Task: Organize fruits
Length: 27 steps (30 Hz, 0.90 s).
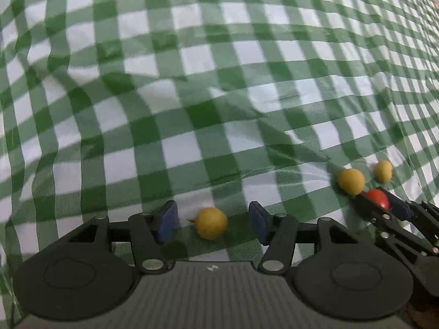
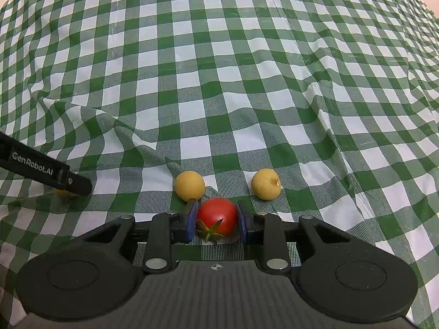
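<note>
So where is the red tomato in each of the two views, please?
Left wrist view: the tomato is at the lower right, between the fingers of the right gripper.
Right wrist view: the tomato is at the lower centre, between the blue fingers.
Shared landmark: the two yellow fruits just beyond it.

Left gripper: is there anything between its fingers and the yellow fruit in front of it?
Nothing visible. The yellow fruit lies on the checkered cloth inside the gap of the open left gripper, with bare cloth on both sides.
</note>
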{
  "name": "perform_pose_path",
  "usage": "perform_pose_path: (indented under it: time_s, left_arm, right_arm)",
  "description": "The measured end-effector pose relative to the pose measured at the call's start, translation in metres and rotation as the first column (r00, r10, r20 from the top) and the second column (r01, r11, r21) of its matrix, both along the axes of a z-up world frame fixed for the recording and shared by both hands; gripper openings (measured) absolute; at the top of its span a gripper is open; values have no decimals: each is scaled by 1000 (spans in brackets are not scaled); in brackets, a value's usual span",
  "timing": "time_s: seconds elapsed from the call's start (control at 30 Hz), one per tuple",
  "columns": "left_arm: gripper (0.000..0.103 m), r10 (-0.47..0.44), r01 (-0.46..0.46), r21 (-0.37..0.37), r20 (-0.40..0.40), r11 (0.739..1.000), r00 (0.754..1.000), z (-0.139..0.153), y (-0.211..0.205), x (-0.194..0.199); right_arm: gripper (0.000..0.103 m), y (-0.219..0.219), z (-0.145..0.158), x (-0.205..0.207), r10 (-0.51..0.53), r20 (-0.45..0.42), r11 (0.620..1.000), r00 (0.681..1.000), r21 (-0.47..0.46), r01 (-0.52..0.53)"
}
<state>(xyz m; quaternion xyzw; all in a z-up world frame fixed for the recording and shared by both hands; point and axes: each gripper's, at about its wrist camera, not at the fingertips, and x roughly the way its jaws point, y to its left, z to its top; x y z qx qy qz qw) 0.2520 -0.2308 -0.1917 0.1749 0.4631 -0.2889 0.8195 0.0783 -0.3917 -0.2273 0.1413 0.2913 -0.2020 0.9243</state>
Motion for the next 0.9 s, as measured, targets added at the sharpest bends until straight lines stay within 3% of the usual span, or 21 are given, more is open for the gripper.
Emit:
perform_pose_path:
  time_s: [0.03,0.1,0.13,0.17,0.3,0.33,0.37,0.43,0.47,0.73,0.8,0.83,0.9]
  left_arm:
    - [59,11,-12,-10,-17,1000,1000,-1,3,2]
    - [42,34,-35,-36,-29,999,999,-1,8,4]
    - [20,30,-32,-45,-43,998,999,0,9,5]
    - [5,26,-30,-53,-67,998,997,0,11,5]
    - [7,26,-28,-46,-43,999,999,9,13,-3]
    - [19,27,-29,-44,-37,999,999,12,14,-5]
    - [36,27,-28,-46,-38,999,999,15,15,-8]
    - [52,17,-18,-50,-26,999,1000,21,18,-15]
    - [53,10,-10,-39,-20,999,1000,23,18,-18]
    - [55,-12,16,48,-84,999,996,20,33,-31]
    - [33,-9,15,76,-86,997,996,13,33,-31]
    - [28,-5,13,89,-93,996,996,10,34,-30]
    - [28,-8,15,80,-88,997,996,10,37,-32]
  right_arm:
    - [31,0,0,0,0,0,1000,1000,0,0]
    - [31,0,0,0,-1,0,1000,1000,-1,1]
    - [31,0,0,0,-1,0,1000,1000,-1,1]
    - [31,1,0,0,-1,-1,1000,1000,-3,1]
    - [31,0,0,0,0,-1,1000,1000,-2,0]
    - [31,0,0,0,-1,0,1000,1000,-2,1]
    - [31,0,0,0,-1,0,1000,1000,0,1]
    - [31,-1,0,0,-2,1,1000,1000,4,2]
    - [31,-1,0,0,-2,1,1000,1000,4,2]
    - [31,-1,0,0,-8,3,1000,1000,15,8]
    - [31,-1,0,0,-10,2,1000,1000,13,10]
    - [31,0,0,0,-10,2,1000,1000,13,10]
    - [31,-1,0,0,-12,3,1000,1000,16,12]
